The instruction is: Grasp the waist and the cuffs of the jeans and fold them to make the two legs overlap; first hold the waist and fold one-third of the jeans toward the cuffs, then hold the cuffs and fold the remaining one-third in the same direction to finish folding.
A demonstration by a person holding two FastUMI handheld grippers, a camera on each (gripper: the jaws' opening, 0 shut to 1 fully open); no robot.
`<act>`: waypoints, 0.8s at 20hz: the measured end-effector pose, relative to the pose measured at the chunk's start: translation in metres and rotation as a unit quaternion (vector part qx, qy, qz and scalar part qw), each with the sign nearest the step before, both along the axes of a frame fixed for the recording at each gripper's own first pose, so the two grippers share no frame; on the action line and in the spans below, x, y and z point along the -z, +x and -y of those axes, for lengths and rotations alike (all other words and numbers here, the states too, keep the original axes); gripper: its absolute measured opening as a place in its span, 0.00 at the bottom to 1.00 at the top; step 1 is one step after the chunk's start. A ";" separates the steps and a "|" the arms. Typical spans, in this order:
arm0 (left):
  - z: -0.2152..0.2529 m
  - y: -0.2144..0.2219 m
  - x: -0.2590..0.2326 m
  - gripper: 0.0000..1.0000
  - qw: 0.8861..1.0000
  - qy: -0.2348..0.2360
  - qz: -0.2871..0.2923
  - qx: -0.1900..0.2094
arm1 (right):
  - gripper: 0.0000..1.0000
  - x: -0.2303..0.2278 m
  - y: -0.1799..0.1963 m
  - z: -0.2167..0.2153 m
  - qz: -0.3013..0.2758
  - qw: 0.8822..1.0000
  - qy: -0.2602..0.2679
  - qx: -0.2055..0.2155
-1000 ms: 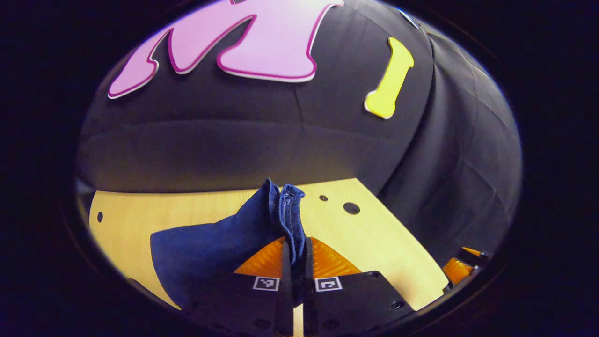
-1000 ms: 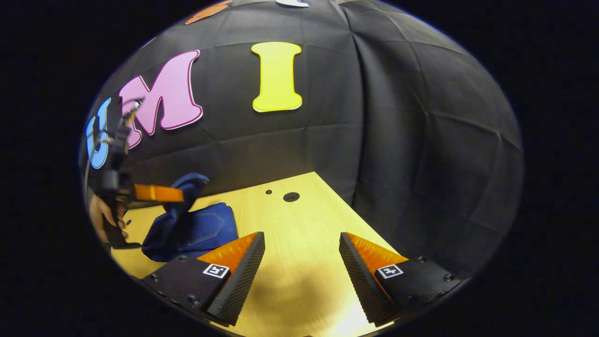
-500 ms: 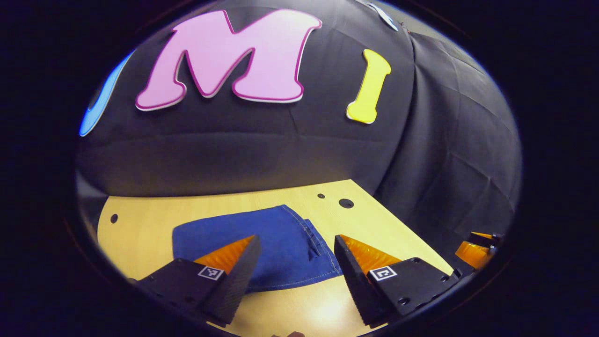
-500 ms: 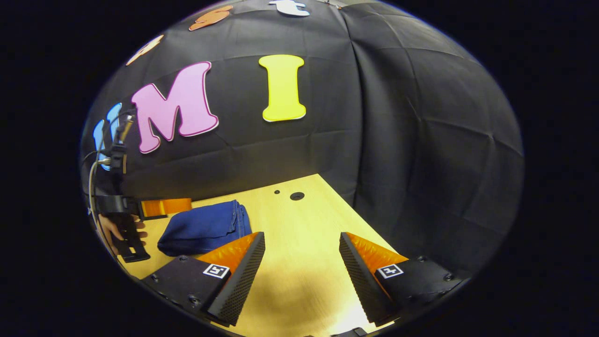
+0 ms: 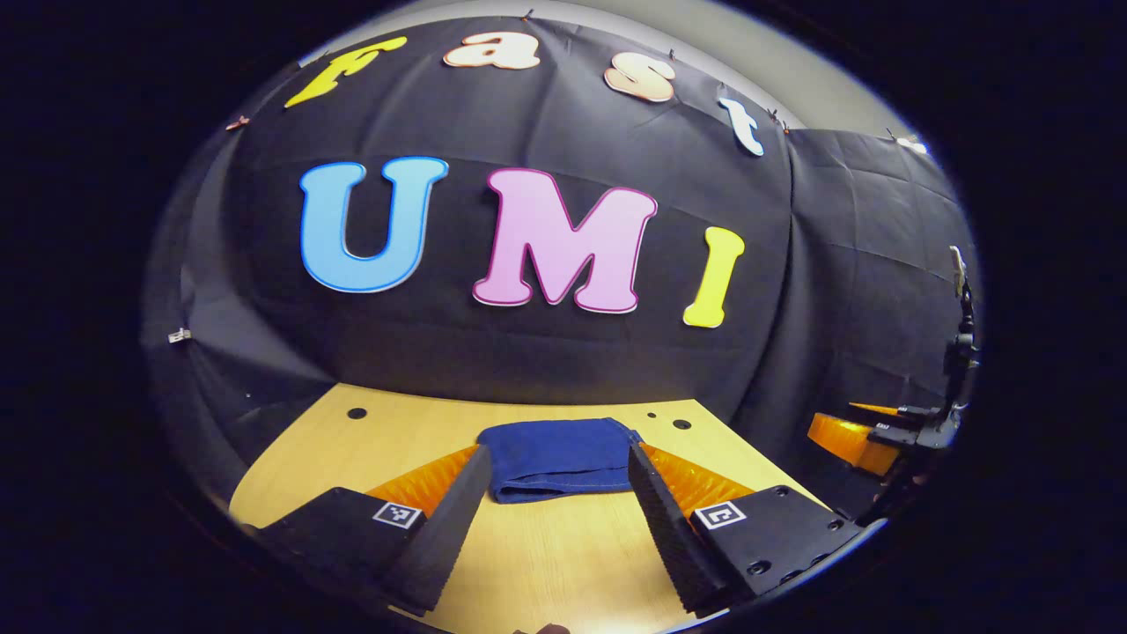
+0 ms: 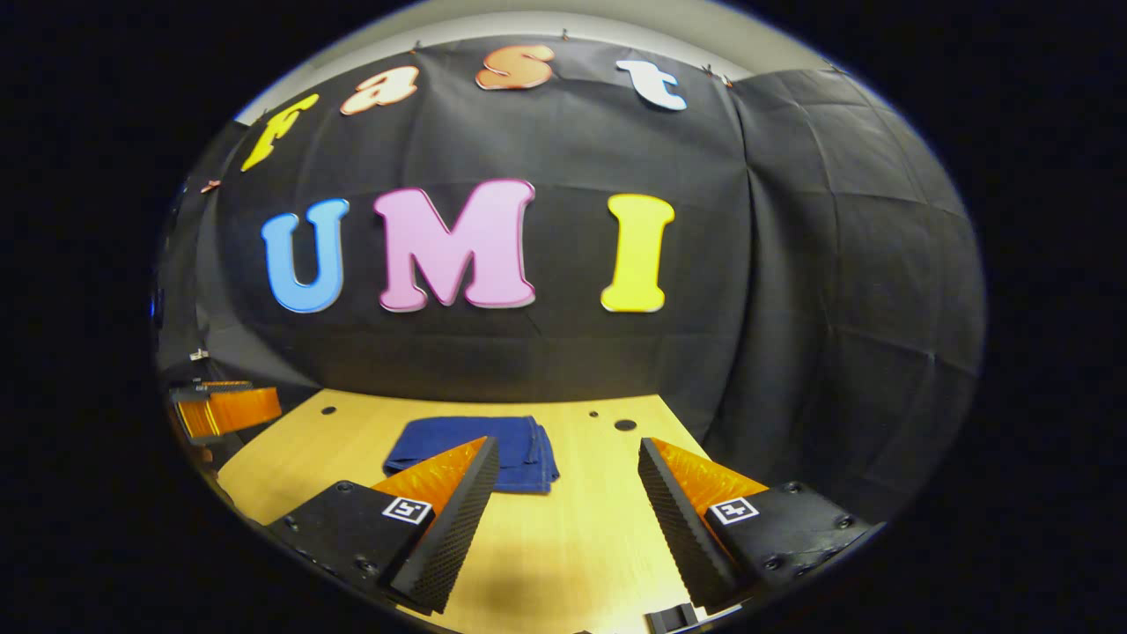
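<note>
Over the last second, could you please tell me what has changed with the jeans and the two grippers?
The left gripper, shut on a raised fold of the jeans a second ago, let it go; its jaws now stand open and it has drawn back. The jeans dropped into a flat folded stack on the wooden table. The right gripper also pulled back from the table. Its jaws stayed open and empty throughout.
</note>
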State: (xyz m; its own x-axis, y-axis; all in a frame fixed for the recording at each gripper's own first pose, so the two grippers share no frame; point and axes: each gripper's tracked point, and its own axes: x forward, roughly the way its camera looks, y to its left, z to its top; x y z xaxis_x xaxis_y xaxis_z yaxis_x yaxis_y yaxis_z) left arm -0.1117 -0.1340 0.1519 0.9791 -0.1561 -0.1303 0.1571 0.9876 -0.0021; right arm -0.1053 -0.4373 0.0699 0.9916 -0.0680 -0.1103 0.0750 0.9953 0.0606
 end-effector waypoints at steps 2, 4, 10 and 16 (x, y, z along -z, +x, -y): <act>-0.022 -0.039 -0.007 0.96 0.999 0.007 0.023 -0.026 | 0.98 -0.017 -0.022 -0.028 0.022 1.000 0.007 -0.012; -0.038 -0.070 -0.015 0.96 0.998 0.012 0.043 -0.041 | 0.98 -0.018 -0.049 -0.052 0.027 0.999 0.008 -0.030; -0.067 -0.107 -0.016 0.96 0.996 0.023 0.064 -0.061 | 0.98 -0.007 -0.107 -0.093 0.005 0.997 -0.013 -0.071; -0.074 -0.120 -0.029 0.96 0.994 0.019 0.084 -0.060 | 0.97 -0.025 -0.114 -0.094 0.028 0.998 0.000 -0.058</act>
State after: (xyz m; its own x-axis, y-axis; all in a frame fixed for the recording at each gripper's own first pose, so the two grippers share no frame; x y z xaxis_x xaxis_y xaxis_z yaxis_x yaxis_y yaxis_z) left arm -0.2322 -0.0600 0.1806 0.9988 -0.0350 0.0328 0.0333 0.9981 0.0522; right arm -0.2194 -0.3432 0.0950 0.9974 0.0480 -0.0546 -0.0447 0.9971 0.0612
